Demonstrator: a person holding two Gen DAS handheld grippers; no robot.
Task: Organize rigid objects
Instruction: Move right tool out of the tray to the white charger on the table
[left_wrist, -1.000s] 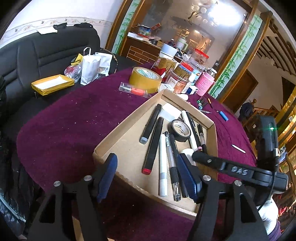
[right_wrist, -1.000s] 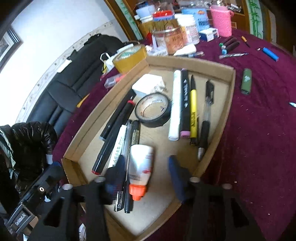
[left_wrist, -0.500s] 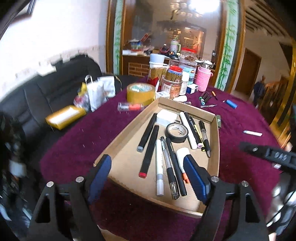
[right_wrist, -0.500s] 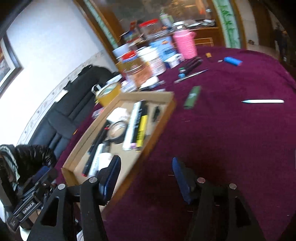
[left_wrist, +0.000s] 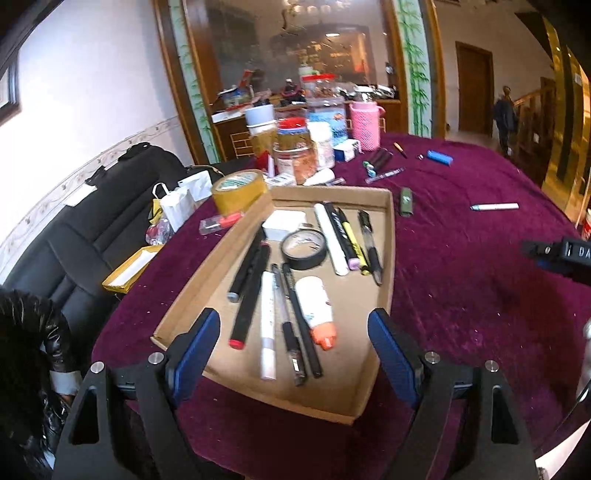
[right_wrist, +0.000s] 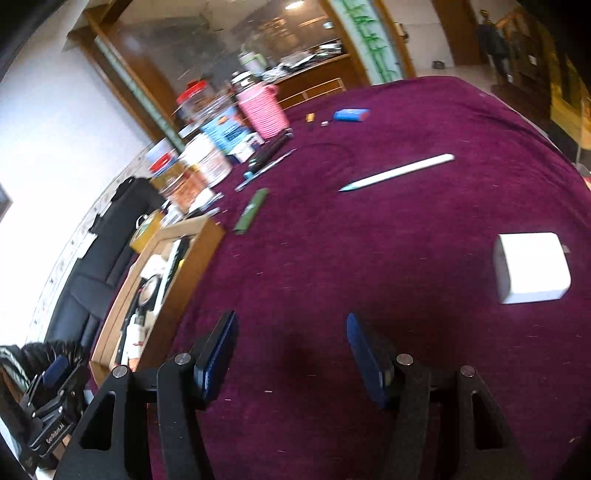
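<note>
A shallow cardboard tray (left_wrist: 388, 258) lies on the purple tablecloth, holding several markers and pens, a black tape roll (left_wrist: 303, 248), a white glue bottle (left_wrist: 317, 310) and a white block. My left gripper (left_wrist: 291, 345) hovers open over the tray's near end, nothing between its blue pads. My right gripper (right_wrist: 291, 350) is open above bare cloth to the right of the tray (right_wrist: 207, 236). Loose on the cloth lie a white pen (right_wrist: 397, 172), a green lighter (right_wrist: 252, 210), a blue lighter (right_wrist: 351, 114) and a white box (right_wrist: 532, 267).
Jars, a pink cup (left_wrist: 365, 125) and a yellow tape roll (left_wrist: 239, 190) crowd the table's far side. A black sofa (left_wrist: 74, 229) with paper bags stands left of the table. The right gripper's body (left_wrist: 565, 254) shows at the right edge in the left wrist view.
The right gripper swung right, off the tray and out over open cloth. The left gripper rolled level, drew back a little and opened wider.
</note>
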